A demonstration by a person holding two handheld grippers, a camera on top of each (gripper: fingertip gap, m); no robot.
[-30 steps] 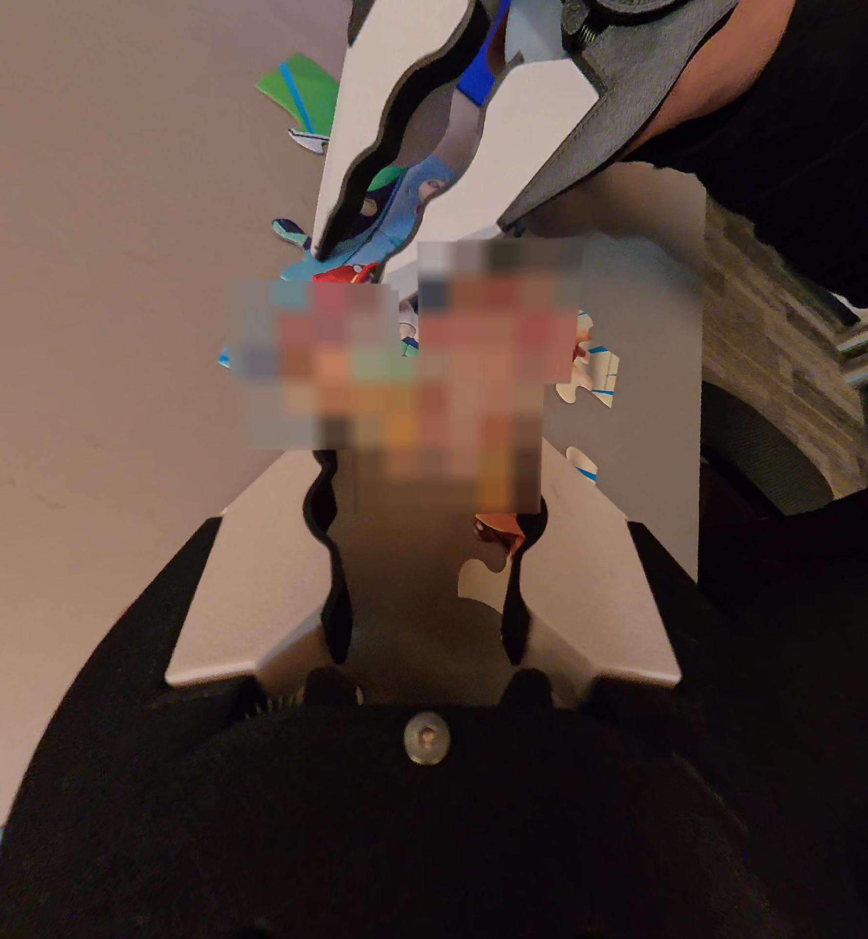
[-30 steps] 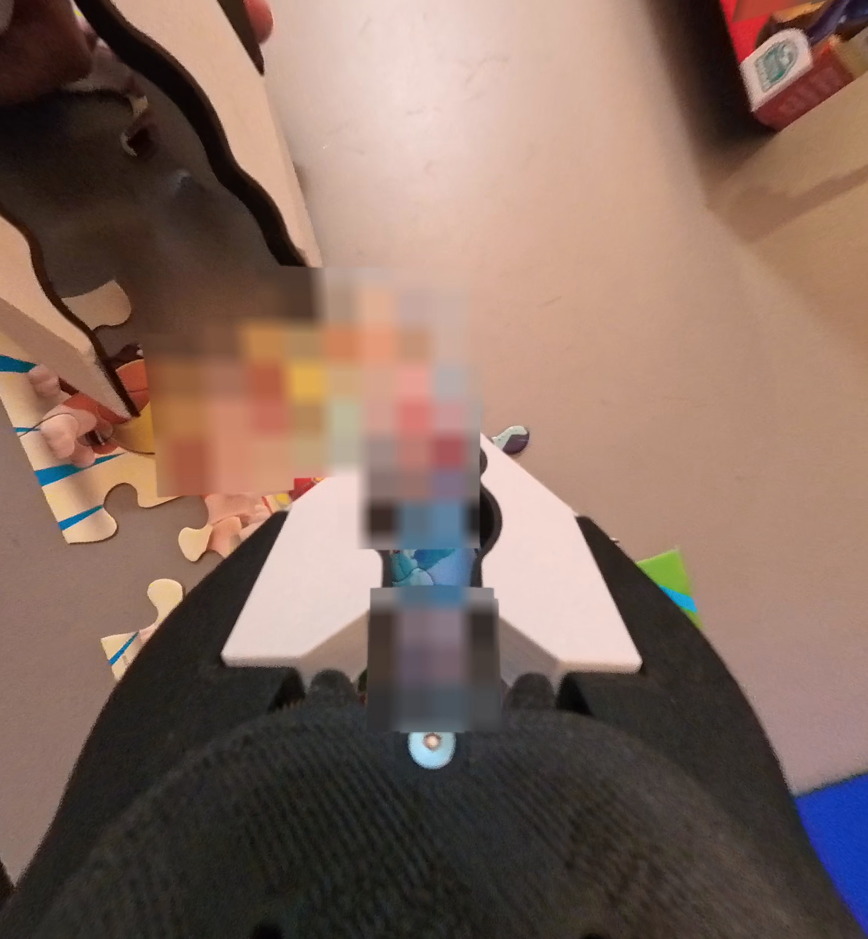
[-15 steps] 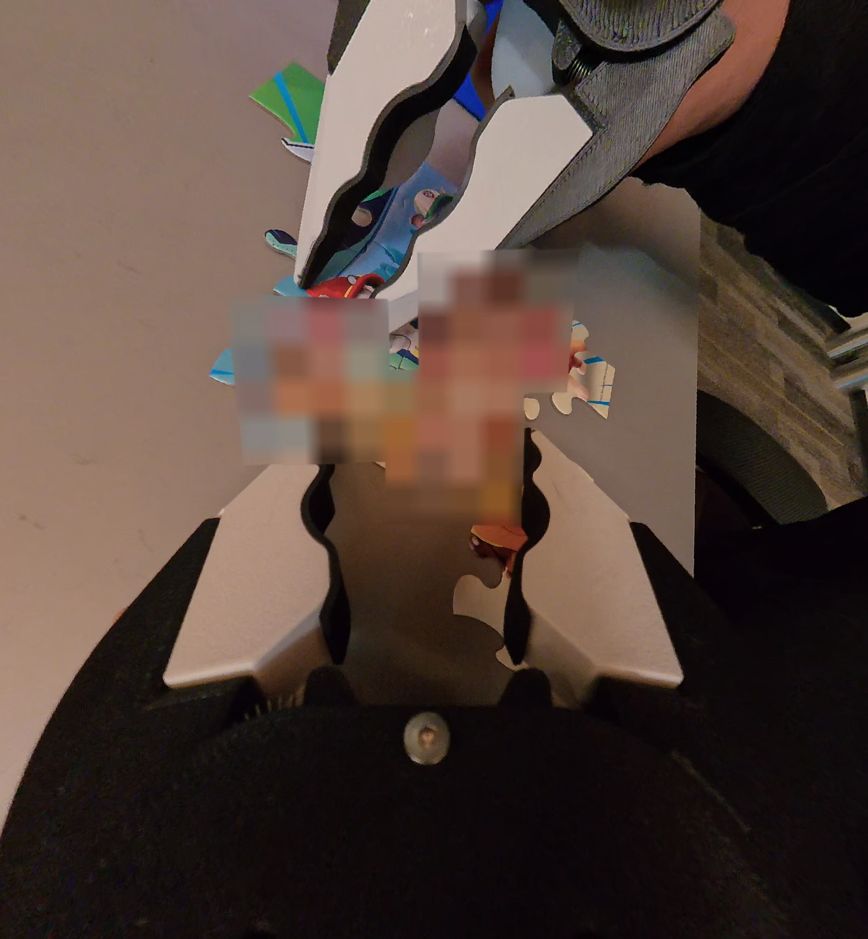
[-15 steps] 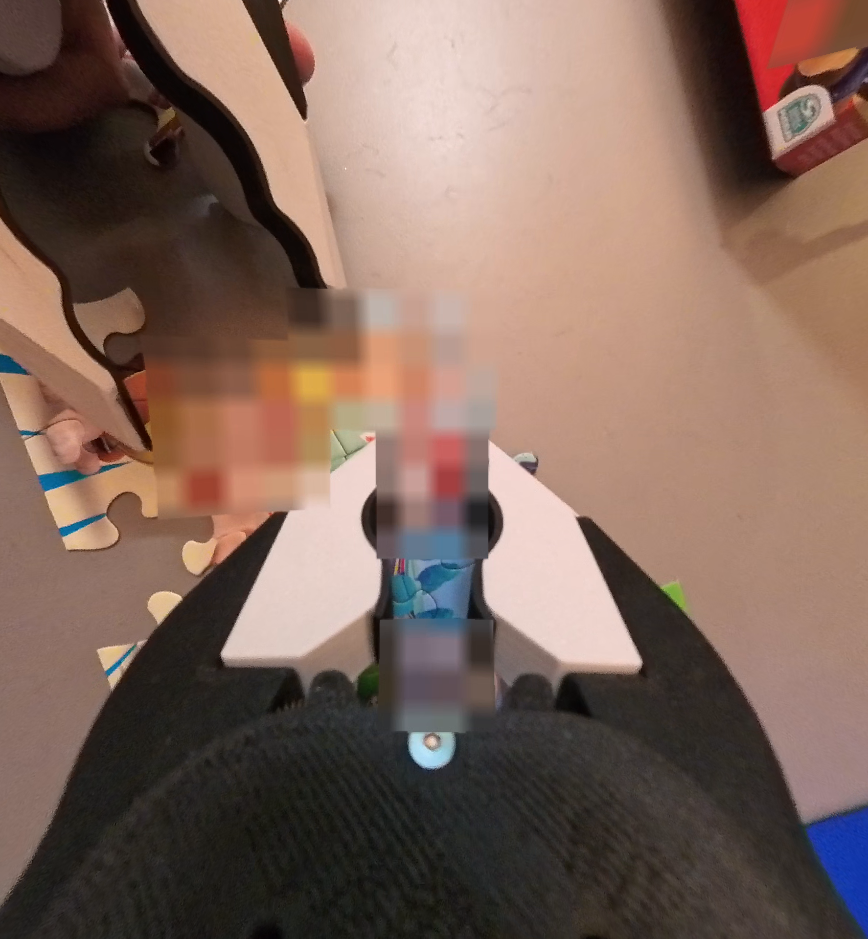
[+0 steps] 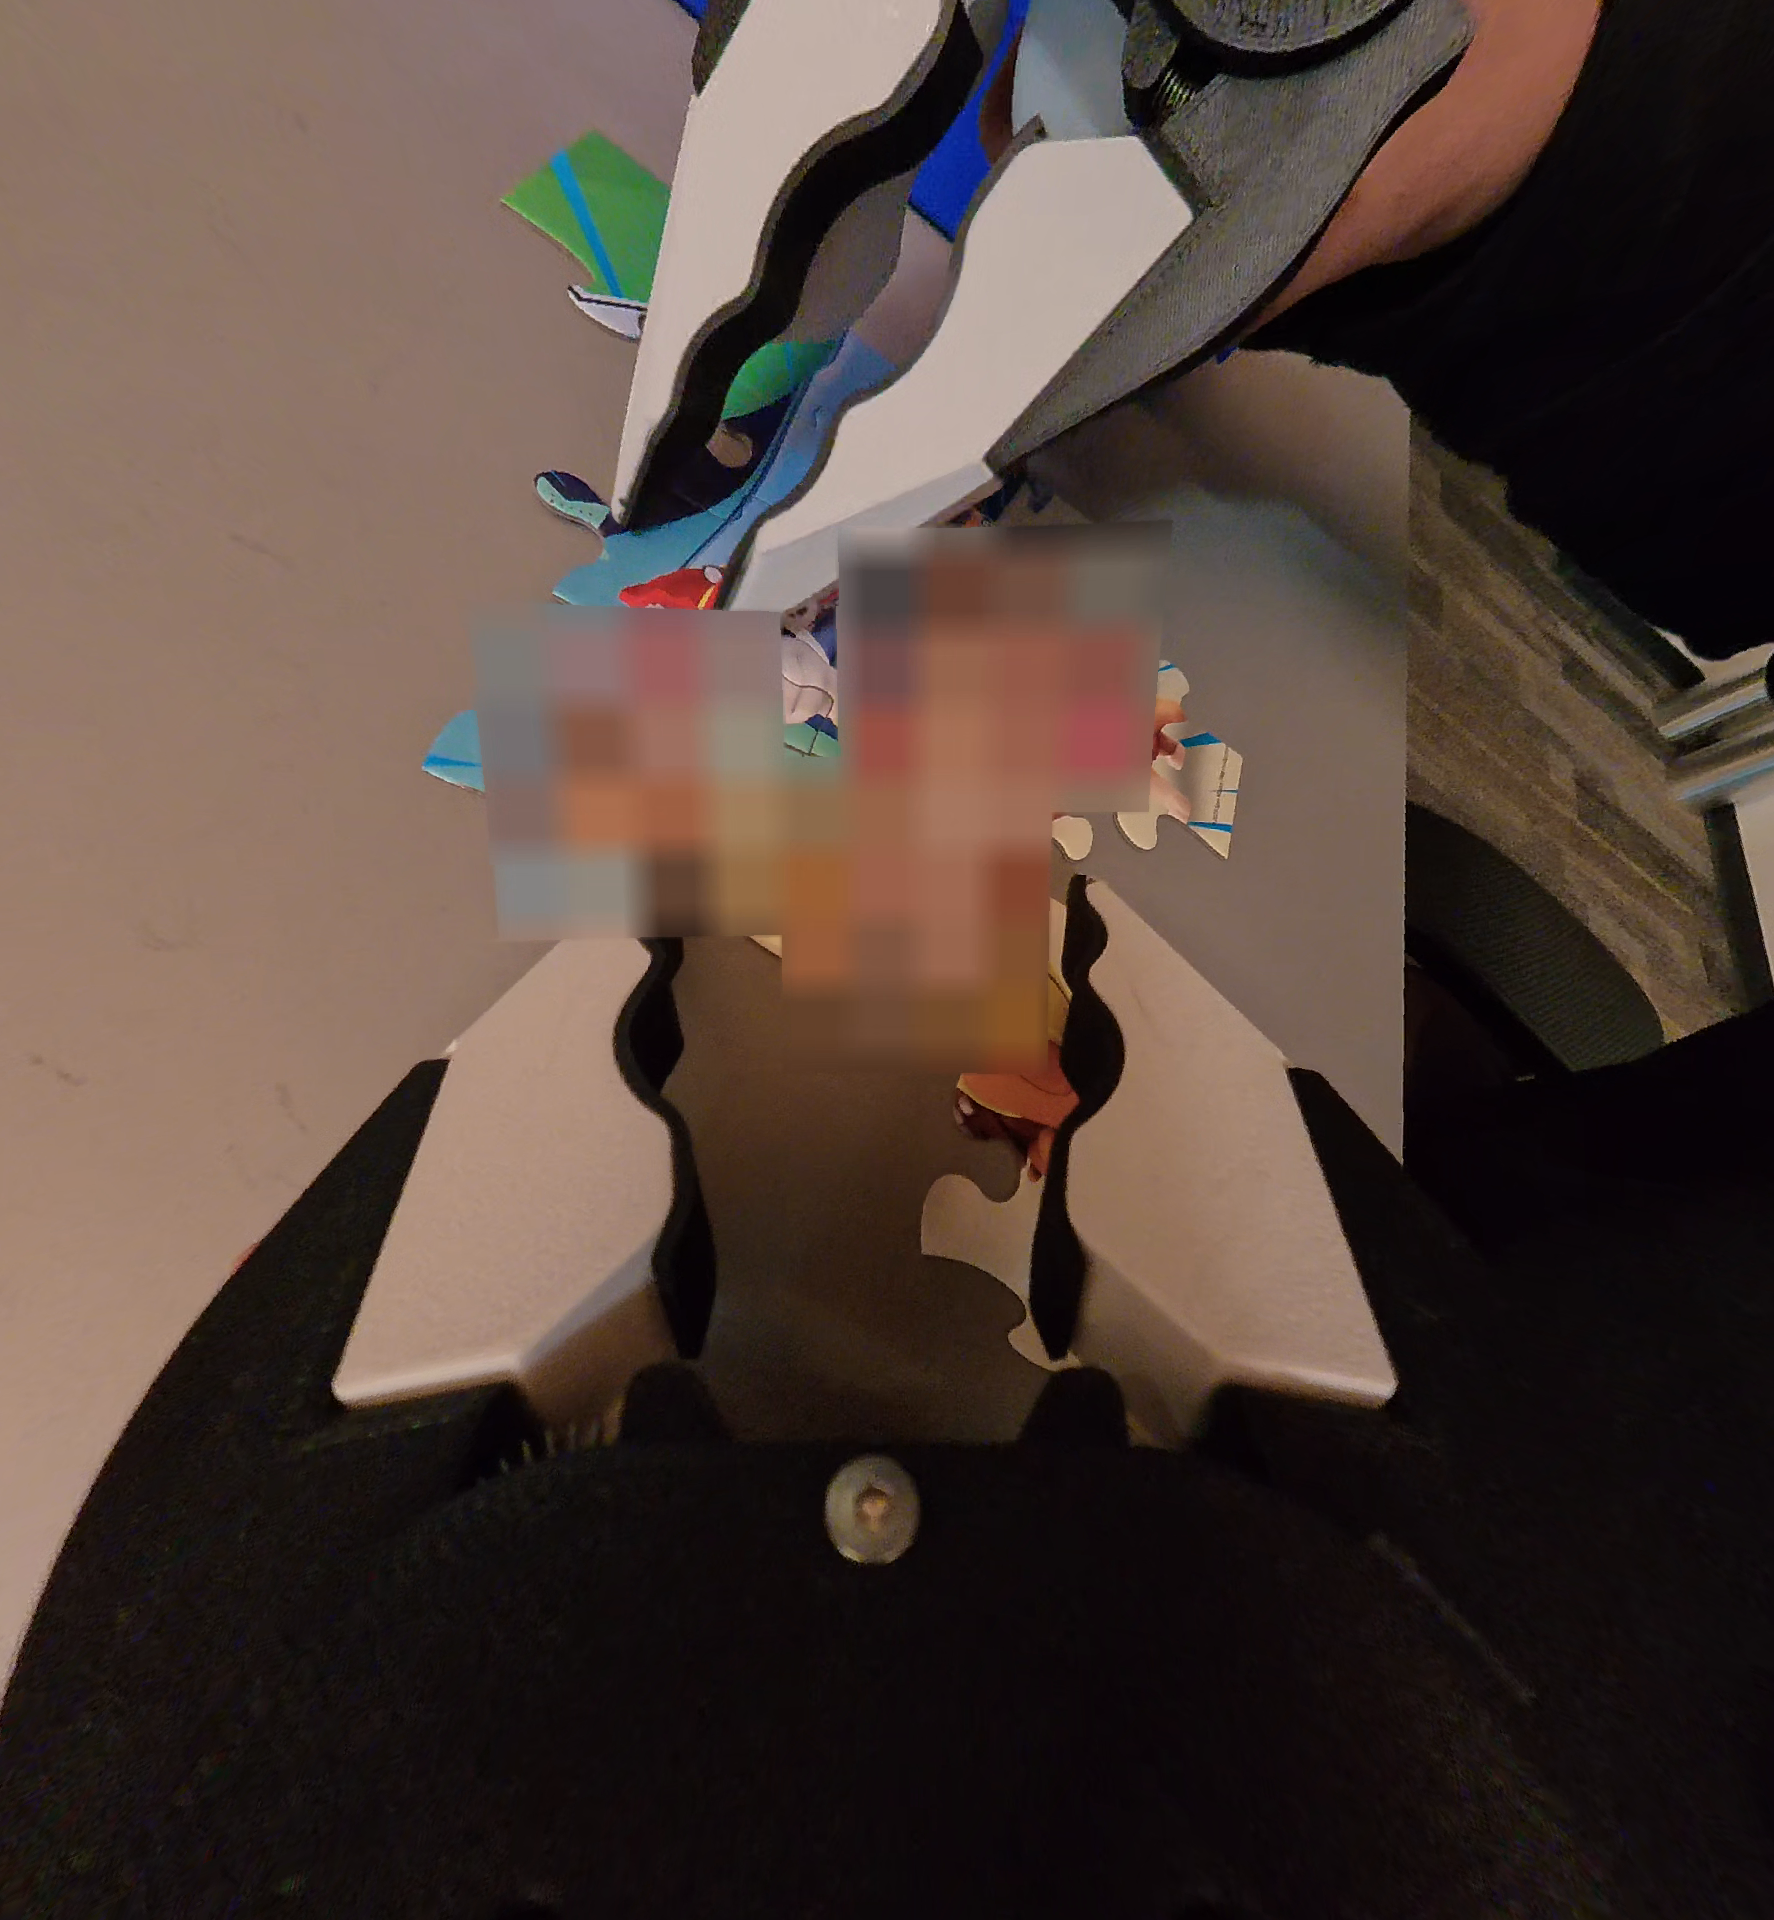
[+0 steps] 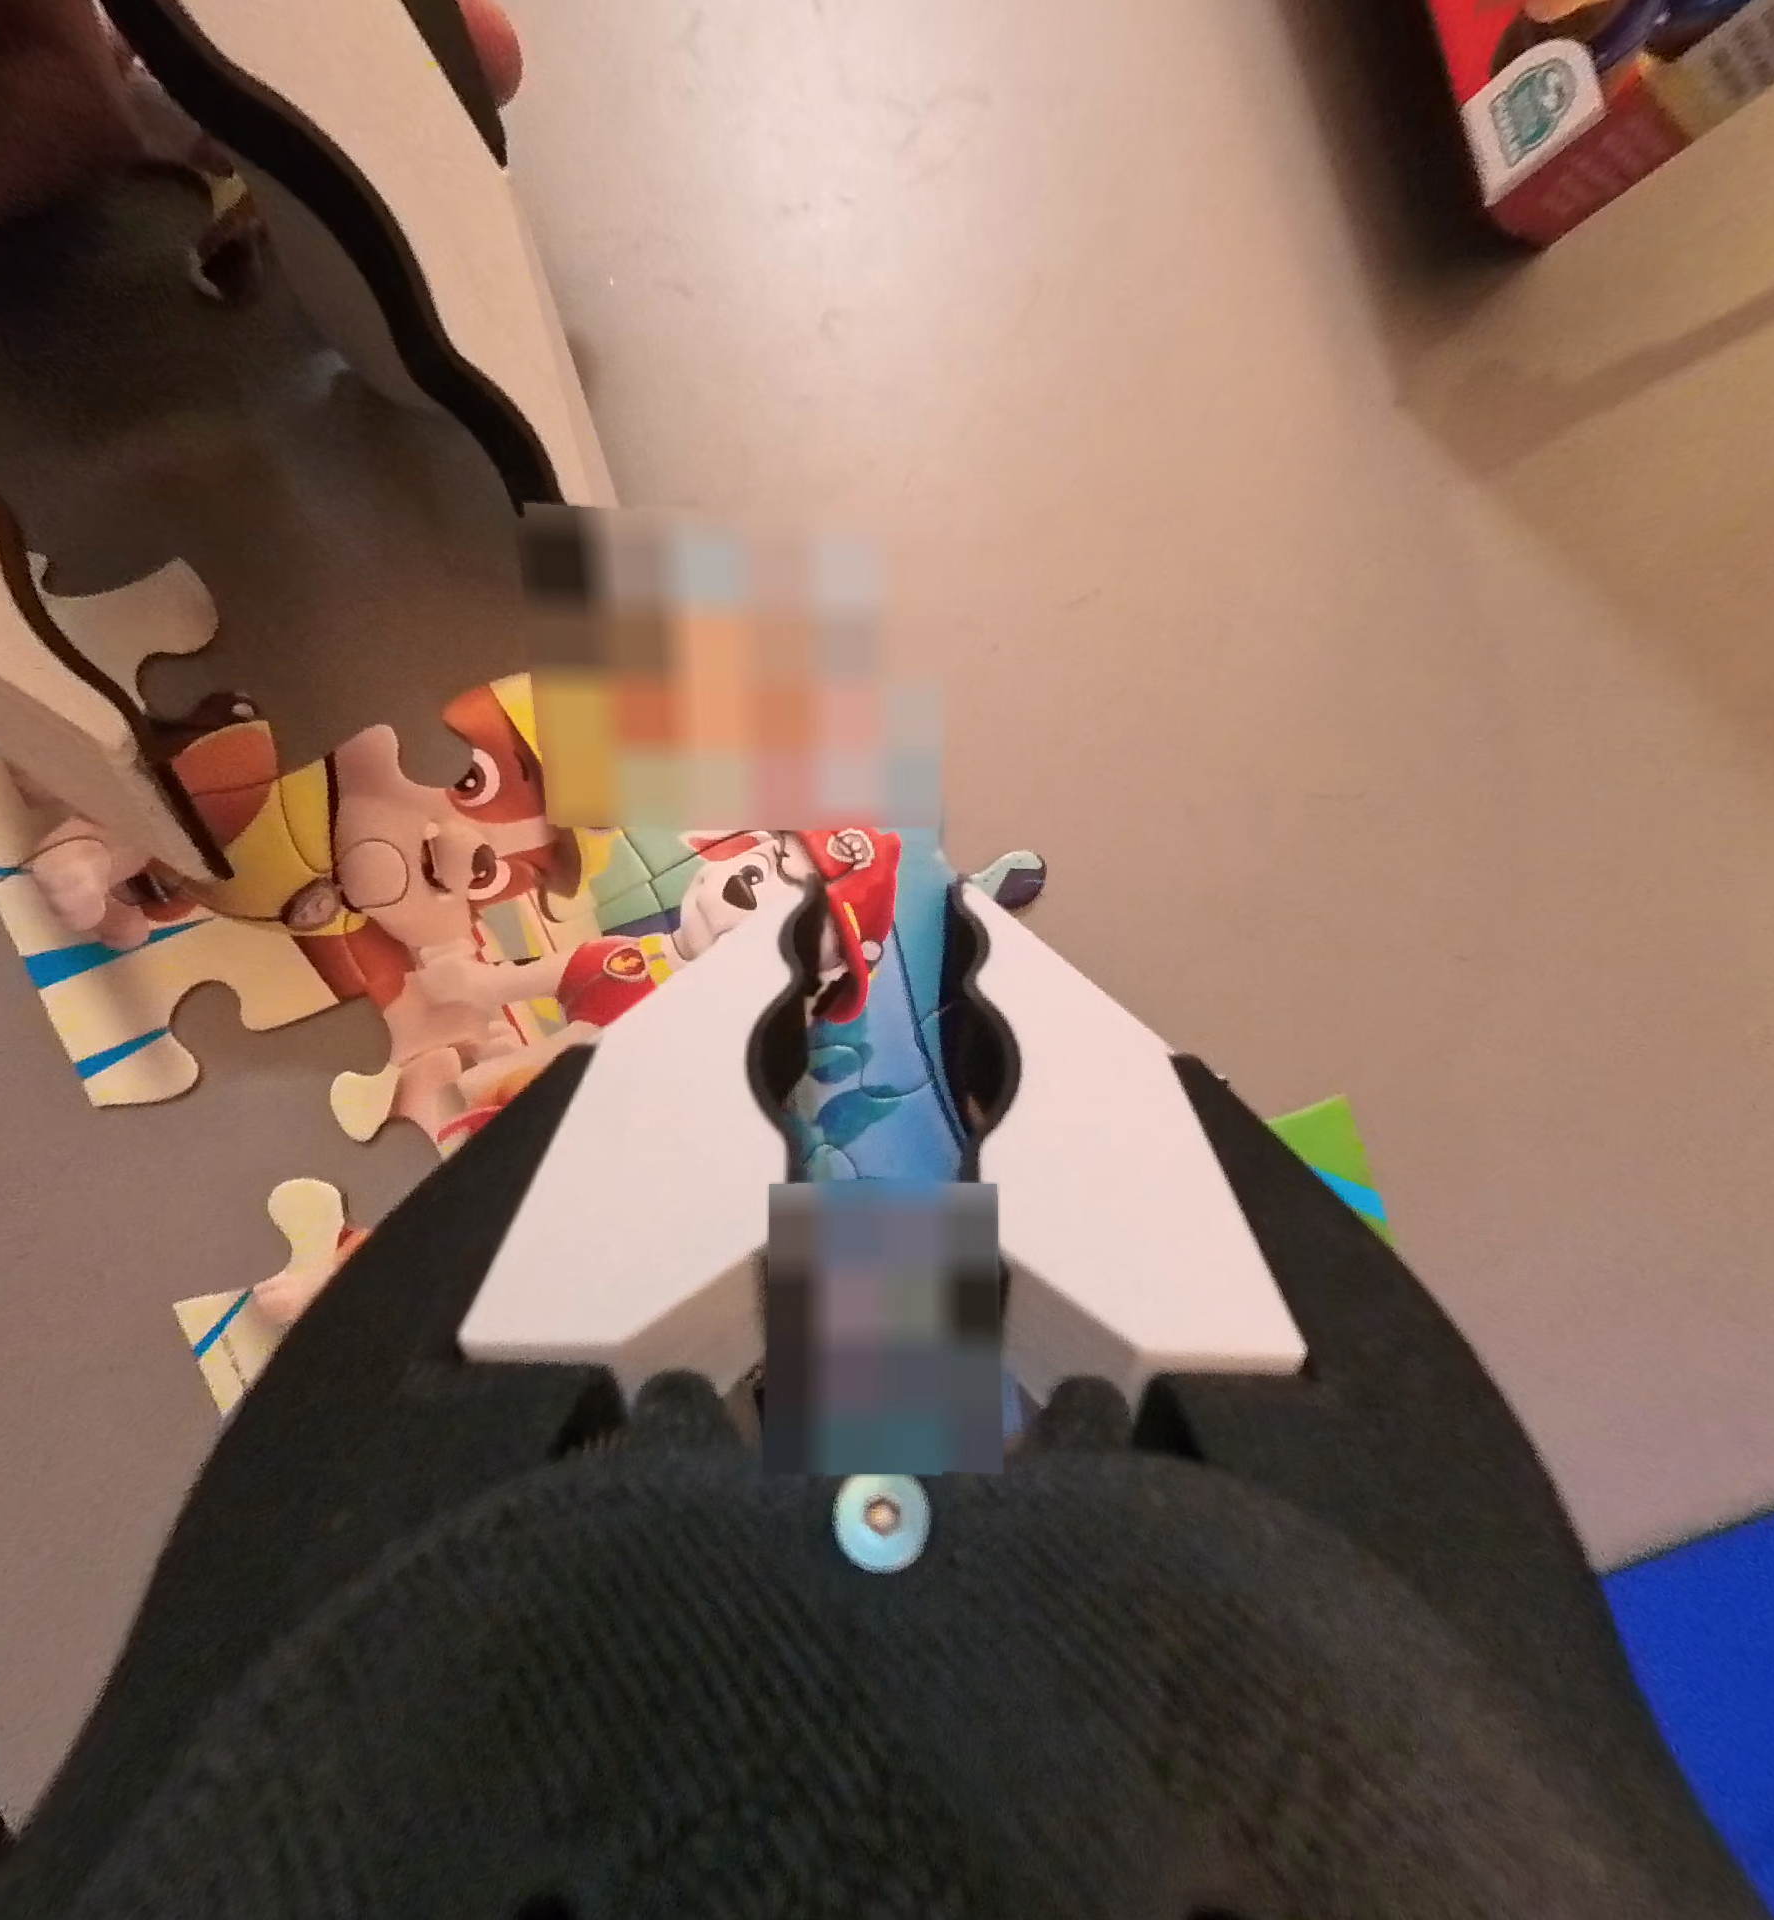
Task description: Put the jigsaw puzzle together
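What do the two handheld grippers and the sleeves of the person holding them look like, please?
Each gripper, left and right, has two white wedge-shaped fingers lined with wavy black pads, set on a black textured body with a silver screw at its centre. Seen from the other side, the right gripper has a grey ribbed mount. The person wears a black sleeve.

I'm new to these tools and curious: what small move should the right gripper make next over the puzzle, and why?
Probably lift the right gripper slightly. Its fingers stand a little apart just over the puzzle's blue edge, hiding it and seemingly gripping nothing, while a green piece lies loose beside it.
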